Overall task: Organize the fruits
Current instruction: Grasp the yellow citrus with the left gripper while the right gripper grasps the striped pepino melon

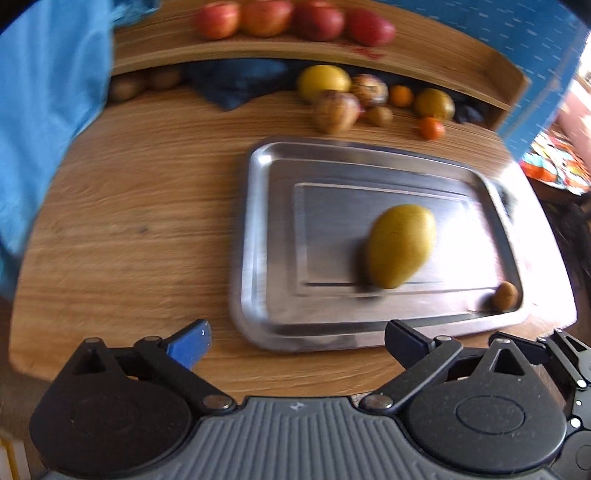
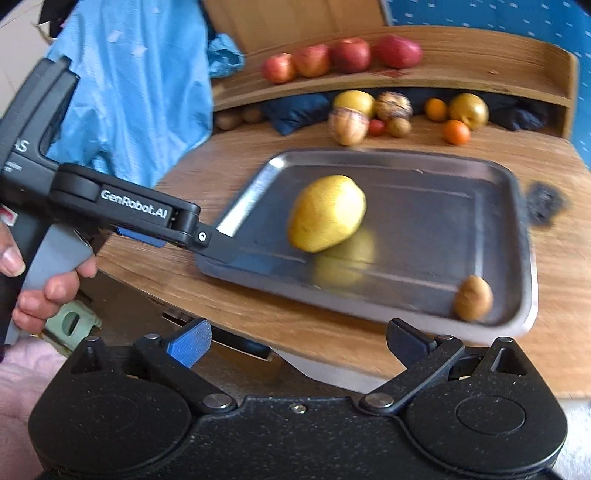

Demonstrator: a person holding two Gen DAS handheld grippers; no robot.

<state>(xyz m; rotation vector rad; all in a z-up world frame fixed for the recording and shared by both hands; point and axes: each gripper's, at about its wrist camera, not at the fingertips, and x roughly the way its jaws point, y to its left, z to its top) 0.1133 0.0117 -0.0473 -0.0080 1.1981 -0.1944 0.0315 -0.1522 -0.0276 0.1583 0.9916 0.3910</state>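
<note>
A steel tray (image 1: 251, 221) (image 2: 524, 221) lies on the wooden table. On it rest a large yellow oval fruit (image 1: 400, 245) (image 2: 327, 212) near the middle and a small brown kiwi (image 1: 506, 295) (image 2: 472, 297) in the near right corner. My left gripper (image 1: 297, 341) (image 2: 192, 240) is open and holds nothing, just short of the tray's near left corner. The right wrist view shows a hand holding it at the left. My right gripper (image 2: 298, 342) is open too, off the table's near edge and below the tray.
Several red apples (image 1: 291, 18) (image 2: 340, 55) line a raised wooden shelf at the back. Beneath it lie yellow fruits (image 1: 323, 81), oranges (image 1: 430, 127), brownish round fruits (image 2: 347, 125) and a dark blue cloth (image 1: 236, 83). Light blue plastic sheeting (image 2: 129, 85) hangs at the left.
</note>
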